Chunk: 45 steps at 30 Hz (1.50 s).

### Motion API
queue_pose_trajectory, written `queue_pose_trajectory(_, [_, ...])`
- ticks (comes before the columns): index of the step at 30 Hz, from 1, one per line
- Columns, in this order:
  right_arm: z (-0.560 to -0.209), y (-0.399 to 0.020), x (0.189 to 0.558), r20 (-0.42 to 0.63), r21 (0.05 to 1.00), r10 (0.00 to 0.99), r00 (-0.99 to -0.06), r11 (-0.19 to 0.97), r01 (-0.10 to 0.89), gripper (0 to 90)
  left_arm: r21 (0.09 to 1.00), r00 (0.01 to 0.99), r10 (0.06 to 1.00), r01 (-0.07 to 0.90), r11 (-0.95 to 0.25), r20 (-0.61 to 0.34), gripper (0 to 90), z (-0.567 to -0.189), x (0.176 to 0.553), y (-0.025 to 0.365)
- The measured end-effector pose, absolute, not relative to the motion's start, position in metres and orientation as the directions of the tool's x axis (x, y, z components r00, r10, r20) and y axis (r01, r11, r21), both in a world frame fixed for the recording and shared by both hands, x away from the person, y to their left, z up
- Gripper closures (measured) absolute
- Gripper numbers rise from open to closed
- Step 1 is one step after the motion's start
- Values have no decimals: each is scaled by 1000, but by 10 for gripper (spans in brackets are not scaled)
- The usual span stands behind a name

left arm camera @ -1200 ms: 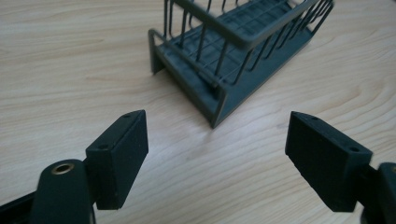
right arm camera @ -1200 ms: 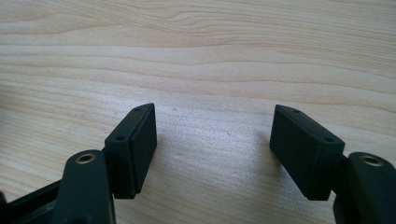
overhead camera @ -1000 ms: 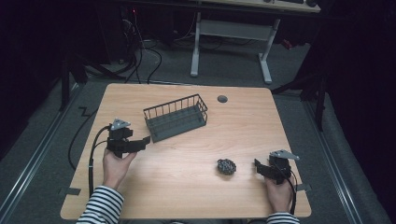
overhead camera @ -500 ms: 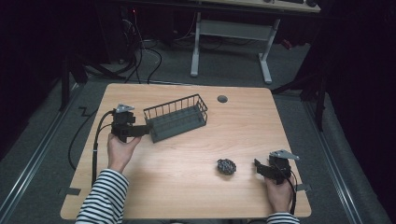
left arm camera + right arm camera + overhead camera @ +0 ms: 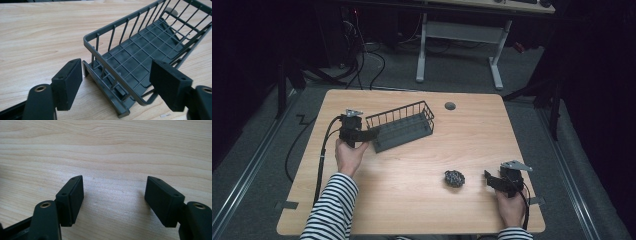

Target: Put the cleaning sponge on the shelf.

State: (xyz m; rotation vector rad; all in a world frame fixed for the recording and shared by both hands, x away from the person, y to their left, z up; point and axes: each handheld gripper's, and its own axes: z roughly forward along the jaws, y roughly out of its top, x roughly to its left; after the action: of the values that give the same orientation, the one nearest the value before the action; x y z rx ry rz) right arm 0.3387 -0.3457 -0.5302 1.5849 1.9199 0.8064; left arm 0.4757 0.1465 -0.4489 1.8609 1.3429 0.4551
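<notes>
Left gripper (image 5: pixel 368 133) is parked right at the near-left corner of the wire basket (image 5: pixel 404 125), jaws spread wide with the basket's corner rim sitting between them. They've just been closing in, but in the left gripper view (image 5: pixel 116 83) neither pad touches the wire yet, there's a gap on both sides. So nothing is actually gripped.

Basket itself sits on the table (image 5: pixel 412 170) toward the back left, turned at an angle, one long side facing the front. Its far end has a fair bit of bare wood before the back edge, and a small round grommet (image 5: pixel 450 106) sits near it.

Right gripper (image 5: pixel 490 180) is way over at the front right, close to the table's right edge, jaws wide apart over plain wood (image 5: pixel 113 202), holding nothing. Just to its left is a small dark knobbly ball thing (image 5: pixel 454 178), not touching it.

Whole middle of the table between basket and ball is open, plenty of room to slide stuff
</notes>
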Motion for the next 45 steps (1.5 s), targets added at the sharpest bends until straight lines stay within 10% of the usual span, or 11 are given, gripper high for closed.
queue_pose_trajectory(18, [-530,-346,339,-19,725,983,-183,140,675,315,745,388,910,648,-159,-144,499,-458,479,140])
queue_pose_trajectory(45, [-530,-346,339,-18,725,983,-183,139,675,315,739,462,873,641,-206,-157,510,-456,444,139])
